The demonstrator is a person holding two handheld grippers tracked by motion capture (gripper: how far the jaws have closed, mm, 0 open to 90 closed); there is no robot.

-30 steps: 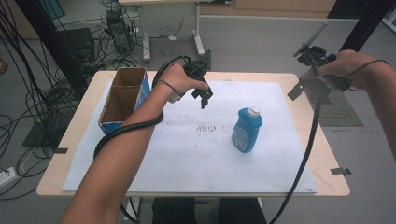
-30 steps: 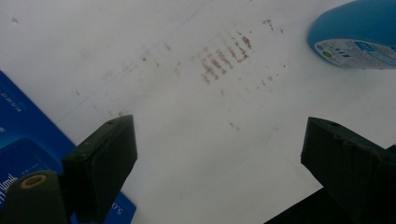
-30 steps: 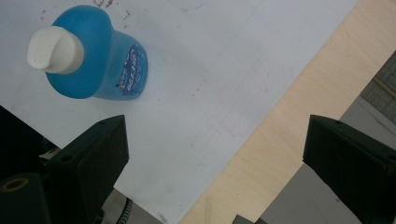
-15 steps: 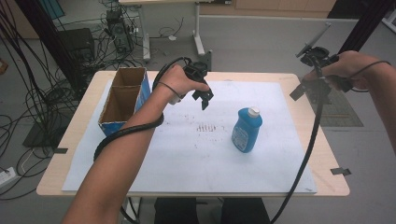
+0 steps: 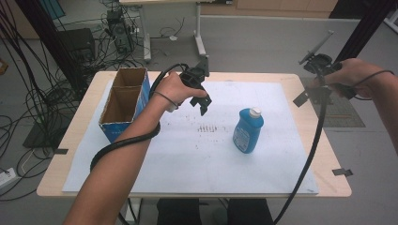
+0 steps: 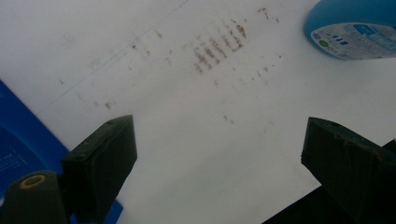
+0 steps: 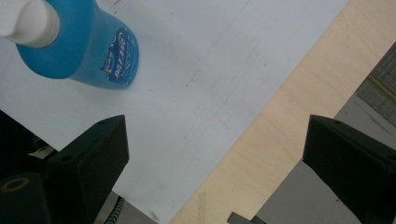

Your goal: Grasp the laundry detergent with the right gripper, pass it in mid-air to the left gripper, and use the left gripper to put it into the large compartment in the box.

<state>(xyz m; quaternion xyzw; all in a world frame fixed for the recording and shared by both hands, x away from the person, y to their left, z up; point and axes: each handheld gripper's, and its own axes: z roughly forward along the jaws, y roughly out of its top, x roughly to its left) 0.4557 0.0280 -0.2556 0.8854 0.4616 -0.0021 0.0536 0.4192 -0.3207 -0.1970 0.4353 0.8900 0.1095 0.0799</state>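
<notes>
1. In the high view, the blue plastic bottle with a white cap (image 5: 247, 131) stood upright on the white paper sheet (image 5: 187, 164) that covered the pale wooden table (image 5: 328, 154). The left gripper (image 5: 204, 104) hovered over the sheet, between the bottle and the open brown cardboard box with blue sides (image 5: 123, 104), its jaws apart and empty. The right gripper (image 5: 313, 93) hung over the table's far right edge, well apart from the bottle, also empty. A hasty sideways reach from either hand would likely have tipped the tall bottle, since it stood free with nothing to brace it.

2. In the left gripper view, the jaws stood wide over bare paper marked with brown smudges (image 6: 215, 46); the bottle (image 6: 352, 28) lay off toward the upper right, not between the jaws. Closing there would have caught nothing.

3. In the right gripper view, the jaws gaped wide, with the bottle (image 7: 79, 49) up at the left and the table's edge running between them. A grip taken near the smooth white cap (image 7: 28, 21) could probably have slipped.
</notes>
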